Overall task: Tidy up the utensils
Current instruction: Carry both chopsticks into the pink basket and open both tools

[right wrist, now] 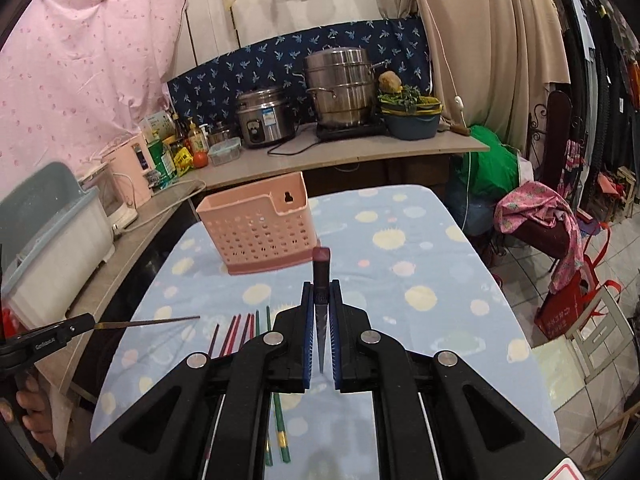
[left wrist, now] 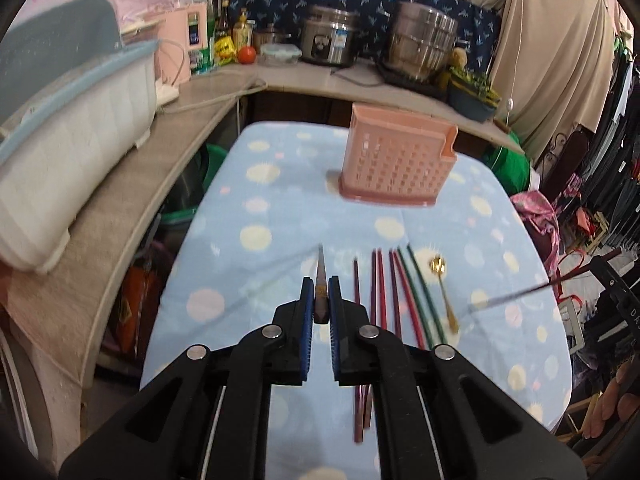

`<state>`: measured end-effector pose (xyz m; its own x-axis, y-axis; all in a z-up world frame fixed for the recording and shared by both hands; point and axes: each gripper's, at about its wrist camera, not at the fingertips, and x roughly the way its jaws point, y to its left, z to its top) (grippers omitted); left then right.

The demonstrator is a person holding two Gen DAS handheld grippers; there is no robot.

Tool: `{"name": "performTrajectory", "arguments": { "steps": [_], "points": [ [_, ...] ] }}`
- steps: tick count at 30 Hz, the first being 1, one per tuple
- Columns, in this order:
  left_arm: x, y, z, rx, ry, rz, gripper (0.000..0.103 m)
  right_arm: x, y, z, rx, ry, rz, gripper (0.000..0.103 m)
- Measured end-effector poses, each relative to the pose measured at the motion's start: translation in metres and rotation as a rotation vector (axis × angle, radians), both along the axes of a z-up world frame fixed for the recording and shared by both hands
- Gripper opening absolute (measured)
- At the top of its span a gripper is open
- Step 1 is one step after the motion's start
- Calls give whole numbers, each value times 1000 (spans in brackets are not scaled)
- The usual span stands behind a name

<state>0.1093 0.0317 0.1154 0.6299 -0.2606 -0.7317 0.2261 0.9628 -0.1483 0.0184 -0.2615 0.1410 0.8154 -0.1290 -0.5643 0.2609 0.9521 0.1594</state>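
In the left wrist view my left gripper point(left wrist: 320, 284) is shut on a dark chopstick point(left wrist: 321, 266) whose thin tip points forward, held above the table. In the right wrist view my right gripper point(right wrist: 321, 286) is shut on a maroon chopstick point(right wrist: 322, 264), thick end forward. The pink perforated utensil holder point(left wrist: 396, 160) point(right wrist: 260, 228) stands upright further back on the blue dotted tablecloth point(left wrist: 280, 208). Several red and green chopsticks point(left wrist: 394, 292) point(right wrist: 236, 330) lie side by side under the grippers, with a gold spoon point(left wrist: 442, 284) to their right.
A counter point(left wrist: 120, 216) runs along the left and the back. It carries a white lidded bin point(left wrist: 68, 152), bottles, a rice cooker point(right wrist: 264, 118) and a steel steamer point(right wrist: 340, 88). Bags and a chair point(right wrist: 600, 332) stand to the right of the table.
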Motion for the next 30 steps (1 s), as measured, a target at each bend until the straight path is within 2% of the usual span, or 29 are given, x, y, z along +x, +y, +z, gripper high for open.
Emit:
{"name": "performTrajectory", "arguments": {
  "steps": [5,13,17,24,30],
  "points": [
    [33,-9,24,-2,-58,9,7,26,-3,16,-11,-38,5,7],
    [79,-19,69,-52,-141,26,7,66,-17,44,28,-130,6,7],
    [99,-28,102,-83,-209,30,7,92,-27,62,62,-189,10,7],
    [124,-42,152,-165,-367,49,7,140,-31,91,29,-279,9,7],
    [151,-57,167,-194,-437,63,7,182,-34,98,26,-301,5,7]
  ]
}}
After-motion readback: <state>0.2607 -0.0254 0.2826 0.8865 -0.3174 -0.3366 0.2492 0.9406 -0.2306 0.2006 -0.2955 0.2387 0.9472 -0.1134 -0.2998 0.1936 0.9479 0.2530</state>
